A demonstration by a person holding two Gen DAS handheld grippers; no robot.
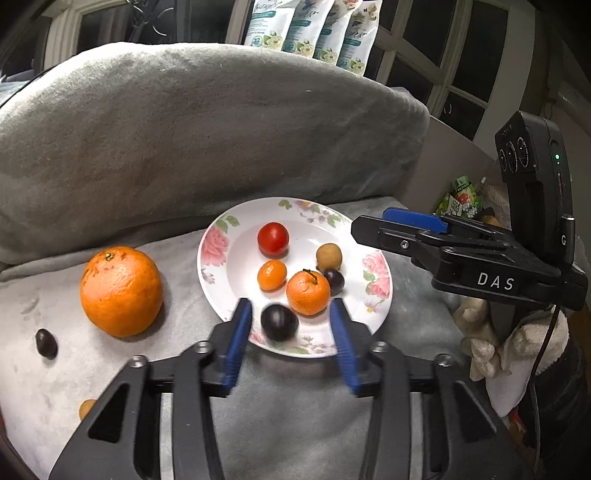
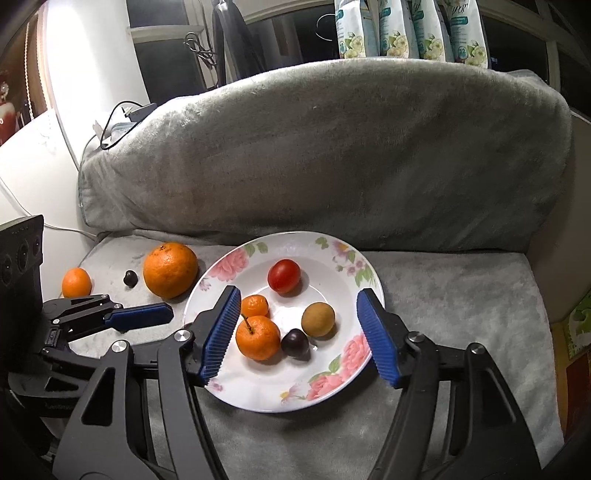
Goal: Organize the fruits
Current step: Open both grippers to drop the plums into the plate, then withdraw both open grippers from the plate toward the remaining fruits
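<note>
Left claw (image 1: 291, 328) spread around a small, smooth dark plum (image 1: 279, 322) at the near rim of the floral white plate (image 1: 218, 236) on the grey-blanketed sofa: light, slippery, bruisable; grip its widest middle. Right claw (image 2: 301, 334) spread, empty.

A grey plush blanket (image 2: 443, 288) is spread over the seat, and a large grey cushion (image 2: 332, 147) is propped behind it. Four floral-printed packs (image 2: 410, 29) are lined up above the cushion. A black cable (image 2: 118, 122) is draped at the cushion's left end.
</note>
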